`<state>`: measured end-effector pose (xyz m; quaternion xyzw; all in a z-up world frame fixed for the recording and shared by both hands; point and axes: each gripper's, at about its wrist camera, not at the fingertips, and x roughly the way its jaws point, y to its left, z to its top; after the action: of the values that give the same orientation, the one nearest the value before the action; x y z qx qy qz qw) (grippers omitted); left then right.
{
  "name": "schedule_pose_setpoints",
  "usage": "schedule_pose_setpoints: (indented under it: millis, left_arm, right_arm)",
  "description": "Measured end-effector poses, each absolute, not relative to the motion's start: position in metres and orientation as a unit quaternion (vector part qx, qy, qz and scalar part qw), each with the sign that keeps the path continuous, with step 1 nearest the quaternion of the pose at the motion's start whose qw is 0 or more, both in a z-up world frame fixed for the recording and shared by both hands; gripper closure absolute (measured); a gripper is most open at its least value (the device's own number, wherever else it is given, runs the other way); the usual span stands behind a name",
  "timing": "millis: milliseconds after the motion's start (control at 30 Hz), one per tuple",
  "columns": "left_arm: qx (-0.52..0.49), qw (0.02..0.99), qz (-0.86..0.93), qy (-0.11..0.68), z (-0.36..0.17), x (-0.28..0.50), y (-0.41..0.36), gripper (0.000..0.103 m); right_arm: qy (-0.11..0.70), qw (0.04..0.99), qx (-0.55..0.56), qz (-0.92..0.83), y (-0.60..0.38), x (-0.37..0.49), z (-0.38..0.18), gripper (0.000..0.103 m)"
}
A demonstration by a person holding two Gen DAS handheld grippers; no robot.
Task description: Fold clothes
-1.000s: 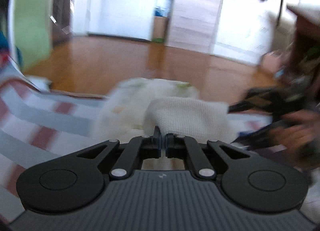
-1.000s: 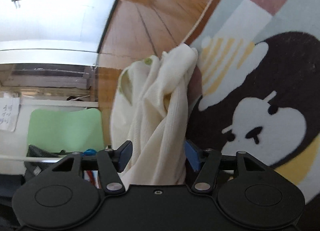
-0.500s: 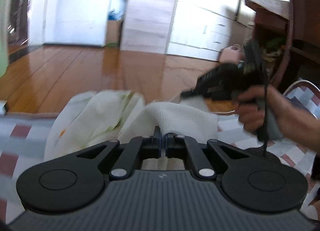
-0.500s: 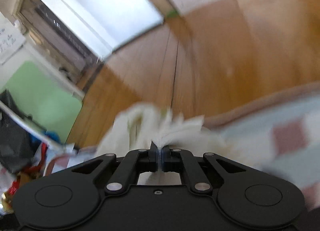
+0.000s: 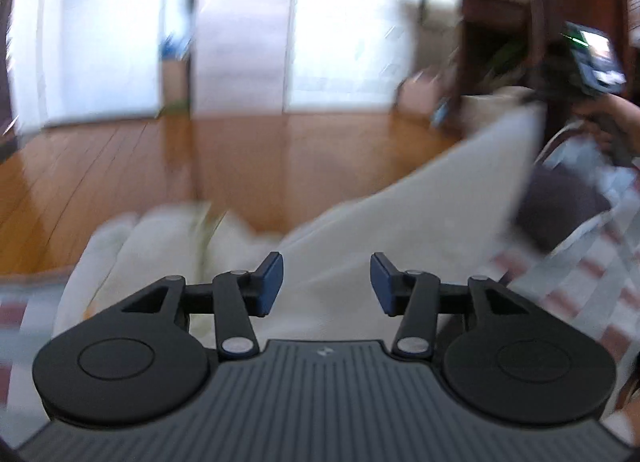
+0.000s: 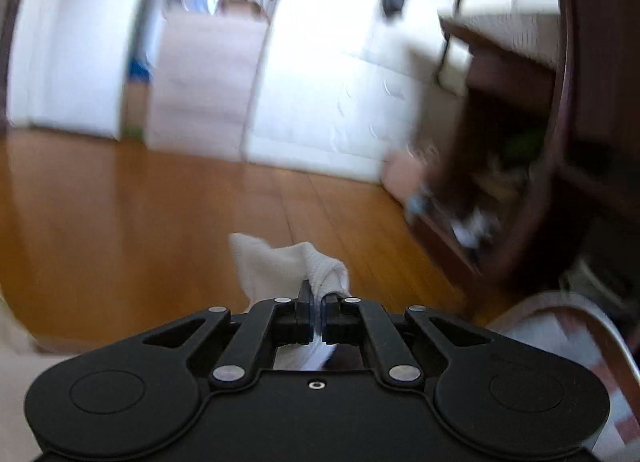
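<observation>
Left wrist view: glossy brown wooden floor [image 5: 168,166] behind a checked red, grey and white rug [image 5: 576,282].
Cloth: cream white waffle-knit garment [image 5: 400,222] lies on the rug, one edge stretched up to the right.
Left gripper [image 5: 326,282]: jaws have just been opening, apart over the garment, not pressing it.
Right gripper [image 6: 319,304]: jaws pinched tight on a garment fold [image 6: 292,262].

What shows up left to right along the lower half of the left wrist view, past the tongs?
Bunched cream cloth → stretched white cloth → dark cushion → striped rug.
</observation>
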<state>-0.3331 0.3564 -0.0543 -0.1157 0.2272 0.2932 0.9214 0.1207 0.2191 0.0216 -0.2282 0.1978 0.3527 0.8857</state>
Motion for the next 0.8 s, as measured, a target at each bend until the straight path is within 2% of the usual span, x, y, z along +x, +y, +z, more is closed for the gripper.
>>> schedule_pose_setpoints:
  millis: [100, 133, 167, 233, 333, 367, 400, 500, 667, 800]
  left_arm:
    - [-0.158, 0.893, 0.312, 0.284, -0.077, -0.341, 0.37, 0.056]
    - [-0.171, 0.883, 0.318, 0.301, -0.084, -0.345, 0.374, 0.056]
    - [-0.184, 0.876, 0.319, 0.312, -0.089, -0.348, 0.377, 0.056]
    - [-0.214, 0.864, 0.317, 0.329, -0.097, -0.352, 0.383, 0.056]
    - [-0.264, 0.854, 0.297, 0.335, -0.107, -0.352, 0.387, 0.054]
    - [-0.273, 0.856, 0.286, 0.334, -0.108, -0.349, 0.387, 0.053]
    - [-0.281, 0.857, 0.274, 0.334, -0.109, -0.346, 0.387, 0.051]
    - [-0.297, 0.858, 0.243, 0.341, -0.113, -0.335, 0.386, 0.045]
    - [-0.316, 0.847, 0.228, 0.361, -0.119, -0.32, 0.383, 0.044]
    - [-0.339, 0.839, 0.238, 0.353, -0.113, -0.318, 0.385, 0.044]
  right_arm:
    - [0.285, 0.874, -0.246, 0.306, 0.198, 0.155, -0.046, 0.093]
    - [0.308, 0.873, -0.242, 0.289, 0.196, 0.161, -0.062, 0.093]
    - [0.333, 0.871, -0.239, 0.272, 0.194, 0.166, -0.076, 0.088]
    - [0.381, 0.861, -0.226, 0.251, 0.198, 0.17, -0.093, 0.087]
    - [0.403, 0.855, -0.182, 0.27, 0.206, 0.178, -0.09, 0.074]
    - [0.403, 0.855, -0.173, 0.278, 0.205, 0.178, -0.084, 0.063]
    - [0.405, 0.852, -0.174, 0.283, 0.204, 0.178, -0.078, 0.058]
    - [0.406, 0.839, -0.203, 0.3, 0.202, 0.183, -0.055, 0.057]
    - [0.423, 0.794, -0.256, 0.354, 0.192, 0.191, -0.031, 0.056]
    - [0.422, 0.771, -0.201, 0.433, 0.181, 0.186, -0.038, 0.051]
